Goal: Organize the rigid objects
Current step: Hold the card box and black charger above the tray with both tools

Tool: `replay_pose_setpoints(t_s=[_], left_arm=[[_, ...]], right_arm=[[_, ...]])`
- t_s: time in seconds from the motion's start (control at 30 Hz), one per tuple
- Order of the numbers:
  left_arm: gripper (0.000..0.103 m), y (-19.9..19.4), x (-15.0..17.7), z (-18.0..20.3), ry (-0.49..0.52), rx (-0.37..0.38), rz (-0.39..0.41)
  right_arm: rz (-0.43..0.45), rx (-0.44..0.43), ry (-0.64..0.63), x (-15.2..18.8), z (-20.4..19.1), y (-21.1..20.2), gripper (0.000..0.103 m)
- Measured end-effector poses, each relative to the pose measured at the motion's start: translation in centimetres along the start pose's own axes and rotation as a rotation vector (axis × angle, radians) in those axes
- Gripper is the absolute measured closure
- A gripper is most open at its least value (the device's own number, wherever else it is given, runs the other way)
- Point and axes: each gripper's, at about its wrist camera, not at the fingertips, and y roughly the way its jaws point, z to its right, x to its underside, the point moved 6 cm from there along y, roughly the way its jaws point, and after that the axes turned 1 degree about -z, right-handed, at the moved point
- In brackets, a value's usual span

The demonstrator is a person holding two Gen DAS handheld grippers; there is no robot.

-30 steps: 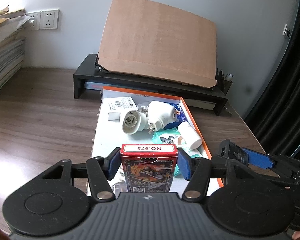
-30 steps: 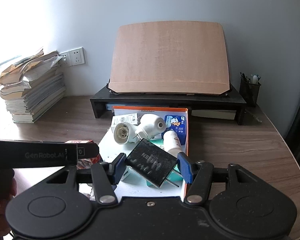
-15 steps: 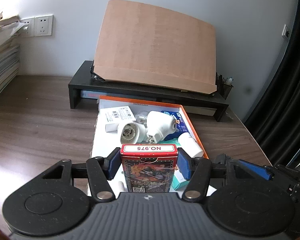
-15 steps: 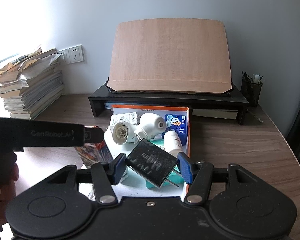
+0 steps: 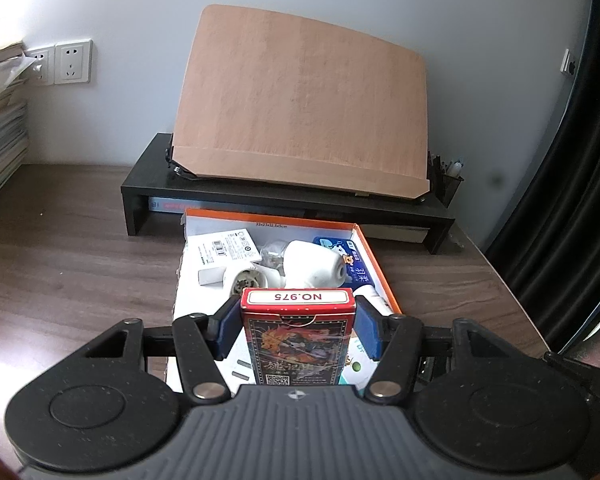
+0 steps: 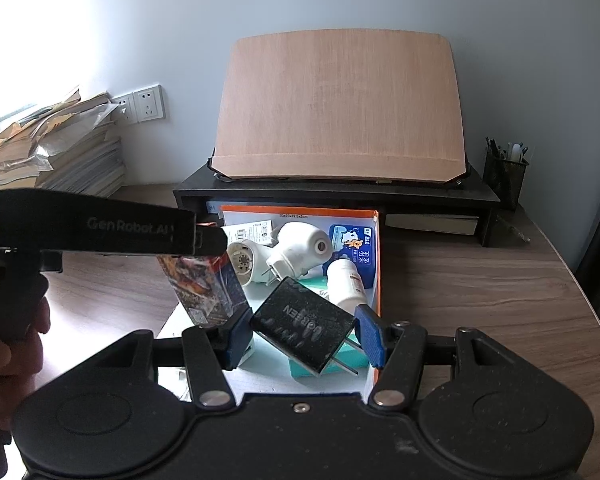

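1. Left claw point(image 5: 299, 330): clamped on a red card pack point(image 5: 299, 336), blue pads flat on both long sides, pack upright, label end facing away. Lower centre of the left wrist view.
2. Right claw point(image 6: 305, 336): clamped on a black charger point(image 6: 304, 326), body tilted, two prongs pointing lower right. Lower centre of the right wrist view.
3. Both loads hang over the near end of the orange-rimmed box point(image 6: 376, 276), centre frame. Likely step: set each down inside it.
4. To do it well, I judge: lower one at a time, find a bare patch of white floor, release only once the item rests. The card pack in the right wrist view point(image 6: 204, 280) sits just left of the charger; keep the claws apart.
5. Box contents, upper half: two white plugs point(image 6: 300, 248), a white bottle point(image 6: 346, 280), a blue packet point(image 6: 352, 246), a white card point(image 5: 224, 246). Teal packet point(image 6: 332, 364) lies under the charger.
6. Risk: tilted charger may land on its prongs and tip.
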Motion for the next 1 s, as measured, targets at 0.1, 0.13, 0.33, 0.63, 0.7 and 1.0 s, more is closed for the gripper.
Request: replay_pose_setpoints(t_s=[0.1,0.13,0.33,0.63,0.7,1.0], left_arm=[[0.044,0.12,-0.04,0.08,0.003,0.004,-0.002],[0.044,0.16,-0.06,0.08,0.004,0.006,-0.003],[0.044,0.23,-0.11,0.1,0.007,0.012,-0.008],[0.044,0.19,-0.09,0.12,0.008,0.011,-0.008],[0.044,0.18,-0.09,0.09,0.008,0.01,-0.008],[0.044,0.33,-0.12,-0.17,0.015,0.015,-0.014]], right_arm=[[-0.005,0.0,-0.001,0.12,-0.06,0.12,0.035],[-0.006,0.001,-0.001,0.15,-0.07,0.16,0.035],[-0.011,0.0,-0.003,0.22,-0.39,0.33,0.035],[-0.011,-0.002,-0.005,0.24,-0.67,0.47,0.035],[-0.012,-0.003,-0.005,0.24,-0.81,0.54,0.035],[-0.014,-0.003,-0.004,0.22,-0.97,0.58,0.035]])
